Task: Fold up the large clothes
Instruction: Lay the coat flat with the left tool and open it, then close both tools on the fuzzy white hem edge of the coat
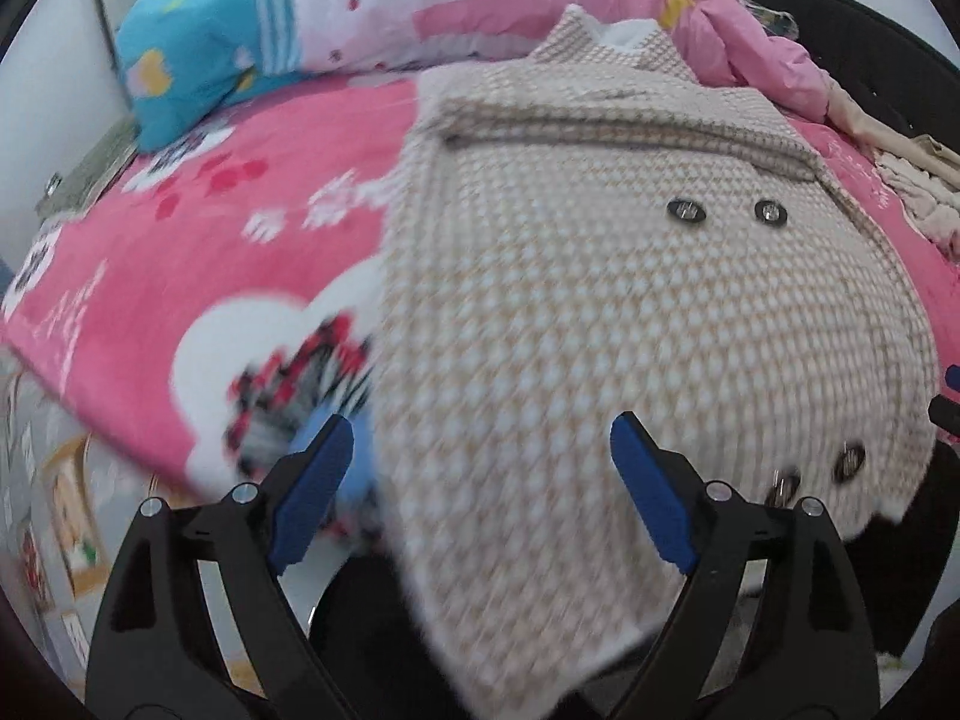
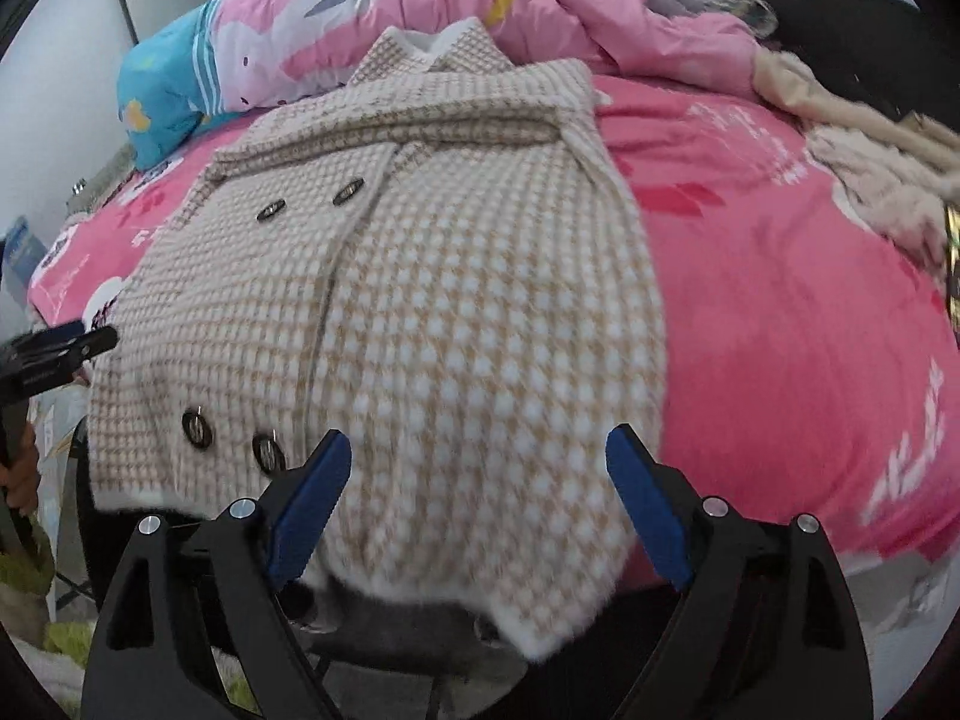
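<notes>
Now my left gripper and right gripper both stand wide apart with nothing between the blue pads; each looks steeply down at the near end of the coat.

That coat lies flat on the pink bedspread, front up, its sides already turned in so that it forms one long strip. Its collar points away from me toward the heaped quilt; its hem hangs over the bed's near edge, just under my fingers. So the long axis runs straight away from me.

From the left, the coat's left edge falls between my fingers and most of the cloth lies off to the right. From the right, my fingers straddle the coat's right half, with the right edge near the right pad. Each hand thus sits nearest its own hem corner, and I judge the next fold wants both corners pinched and carried toward the collar. The buttons near the hem sit on the left hand's side.
</notes>
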Tool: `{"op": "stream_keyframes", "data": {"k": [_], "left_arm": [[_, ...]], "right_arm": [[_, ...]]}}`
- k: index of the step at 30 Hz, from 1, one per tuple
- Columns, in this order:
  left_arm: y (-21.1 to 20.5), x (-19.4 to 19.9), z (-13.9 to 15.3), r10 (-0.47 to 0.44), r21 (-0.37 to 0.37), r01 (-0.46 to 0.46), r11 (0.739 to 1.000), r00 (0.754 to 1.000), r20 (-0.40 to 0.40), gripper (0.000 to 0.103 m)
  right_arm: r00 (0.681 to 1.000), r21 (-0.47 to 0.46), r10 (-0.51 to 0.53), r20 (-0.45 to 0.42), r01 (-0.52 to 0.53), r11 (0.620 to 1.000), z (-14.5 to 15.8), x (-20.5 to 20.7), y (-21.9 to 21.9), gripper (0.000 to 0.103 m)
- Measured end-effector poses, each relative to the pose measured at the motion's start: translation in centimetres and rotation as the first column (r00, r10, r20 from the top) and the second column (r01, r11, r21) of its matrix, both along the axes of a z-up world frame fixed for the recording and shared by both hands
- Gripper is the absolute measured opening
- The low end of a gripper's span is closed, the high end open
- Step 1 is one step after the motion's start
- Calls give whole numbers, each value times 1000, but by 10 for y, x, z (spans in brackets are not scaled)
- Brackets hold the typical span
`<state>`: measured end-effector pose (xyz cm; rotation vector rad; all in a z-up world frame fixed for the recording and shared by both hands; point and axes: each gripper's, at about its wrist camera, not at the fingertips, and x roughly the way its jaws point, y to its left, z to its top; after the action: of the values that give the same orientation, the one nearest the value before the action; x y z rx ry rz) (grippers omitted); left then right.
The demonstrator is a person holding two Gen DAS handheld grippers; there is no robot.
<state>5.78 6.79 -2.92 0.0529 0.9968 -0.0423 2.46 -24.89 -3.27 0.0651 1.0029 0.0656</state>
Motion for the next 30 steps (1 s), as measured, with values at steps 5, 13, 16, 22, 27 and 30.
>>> {"op": "stream_keyframes", "data": {"k": [5,13,16,22,27,30], "left_arm": [[23,-38,-10,32,-20,-33,999,999,-37,84],[25,-72,-30,5,-96,-11,995,998,-64,81],[25,-67,-34,1,-120,-8,993,998,-60,76],[33,-49,-44,16,-180,-31,983,997,-80,68],[34,-35,-48,7,-209,-25,978,996,-87,67],[33,-27,-48,-5,-233,-15,972,997,-83,62]], "right_arm": [[999,0,-22,-33,22,1000,-8,-22,-10,85],[996,42,-56,-66,59,997,-13,-38,-26,85],[994,77,-71,-83,78,994,-17,-38,-33,85],[990,97,-96,-100,105,990,-21,-44,-37,85],[987,115,-114,-113,127,985,-25,-45,-45,85],[986,127,-114,-121,129,983,-29,-45,-46,85]]}}
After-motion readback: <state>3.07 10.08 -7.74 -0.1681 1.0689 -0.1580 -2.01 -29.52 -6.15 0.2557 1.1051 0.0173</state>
